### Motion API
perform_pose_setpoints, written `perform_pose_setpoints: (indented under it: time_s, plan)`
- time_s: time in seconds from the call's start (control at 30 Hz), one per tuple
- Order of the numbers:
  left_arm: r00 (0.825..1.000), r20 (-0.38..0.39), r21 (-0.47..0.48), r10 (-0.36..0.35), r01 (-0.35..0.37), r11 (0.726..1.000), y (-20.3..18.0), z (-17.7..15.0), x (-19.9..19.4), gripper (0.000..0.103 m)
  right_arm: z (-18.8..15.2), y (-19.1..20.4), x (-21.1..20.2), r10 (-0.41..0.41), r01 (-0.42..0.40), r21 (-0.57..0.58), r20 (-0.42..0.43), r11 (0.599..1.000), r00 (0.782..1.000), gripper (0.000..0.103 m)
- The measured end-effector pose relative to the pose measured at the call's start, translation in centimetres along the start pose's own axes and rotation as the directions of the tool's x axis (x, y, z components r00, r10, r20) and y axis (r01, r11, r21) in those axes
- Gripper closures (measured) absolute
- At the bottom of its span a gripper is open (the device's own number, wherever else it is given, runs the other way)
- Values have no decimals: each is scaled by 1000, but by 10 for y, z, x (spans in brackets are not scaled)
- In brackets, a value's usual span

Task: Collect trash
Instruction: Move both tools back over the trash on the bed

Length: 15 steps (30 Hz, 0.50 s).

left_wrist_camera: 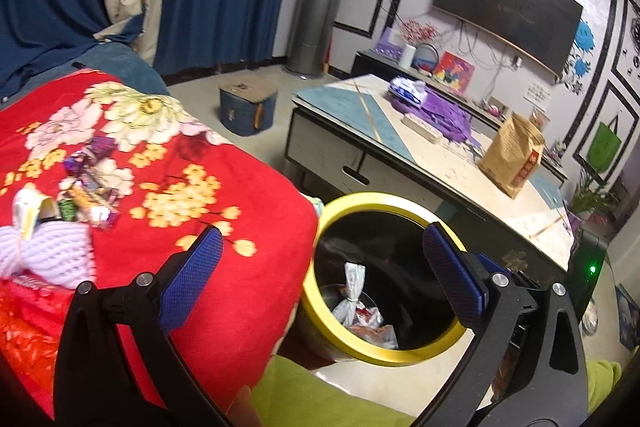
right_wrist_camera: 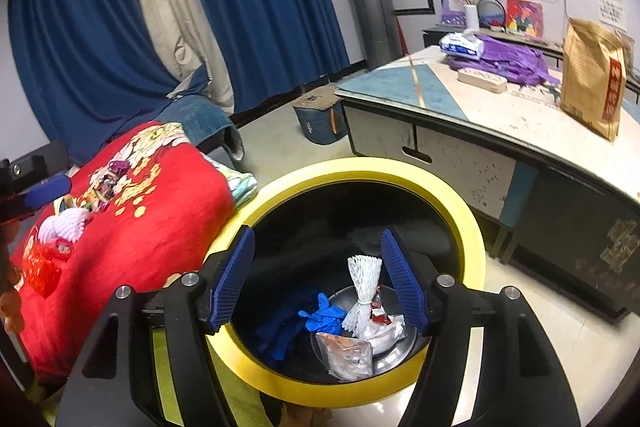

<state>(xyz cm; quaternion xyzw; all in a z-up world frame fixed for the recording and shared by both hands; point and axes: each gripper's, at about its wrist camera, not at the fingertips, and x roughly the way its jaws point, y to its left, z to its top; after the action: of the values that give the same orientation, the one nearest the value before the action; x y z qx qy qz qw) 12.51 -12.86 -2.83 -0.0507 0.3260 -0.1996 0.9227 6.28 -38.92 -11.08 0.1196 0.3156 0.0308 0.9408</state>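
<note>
Looking across the rm: biggest thing is the red blanket (left_wrist_camera: 224,195), soft fleecy stuff w/ yellow & pink flower print, draped over a rounded seat. Just beside it, the low table (left_wrist_camera: 448,167), hard glossy top in cream & pale blue, boxy, w/ a stiff brown paper bag (left_wrist_camera: 514,155) standing upright on it and a crumpled purple cloth (right_wrist_camera: 508,61) behind.

Down on the floor betw. blanket & table, the bin (right_wrist_camera: 468,223): round, black inside, thick smooth yellow rim. In it, a white foam net sleeve (right_wrist_camera: 362,291) tied in the middle, a wrinkly blue glove (right_wrist_camera: 322,315), a clear crinkled plastic wrapper (right_wrist_camera: 348,355) & some foil bits, all on the shiny metal bottom.

Trash not yet collected sits on the blanket: a pale foam fruit net (left_wrist_camera: 52,251), puffy & ribbed, plus a small heap of candy wrappers (left_wrist_camera: 90,187), bright & crumpled.

Left gripper (left_wrist_camera: 320,279), black frame w/ blue dimpled pads, is spread as wide as it goes, nothing in it, one finger over the blanket, the other over the bin rim. Right gripper (right_wrist_camera: 316,279), blue ribbed pads, hangs over the bin mouth, jaws apart, empty.
</note>
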Motion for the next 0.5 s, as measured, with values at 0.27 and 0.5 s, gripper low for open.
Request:
perform_pose_setpoints:
  time_s: [0.27,0.5]
  plan:
    - [996,60,-48,64,-61,997,24,0,-28,11,2,31,-6,55,-54,-101,3,993,999,38]
    - [984,94,-98,154,-145,985,48,-2,-51,11,9,66,-11,130,-129,-182,-3,975,991,36]
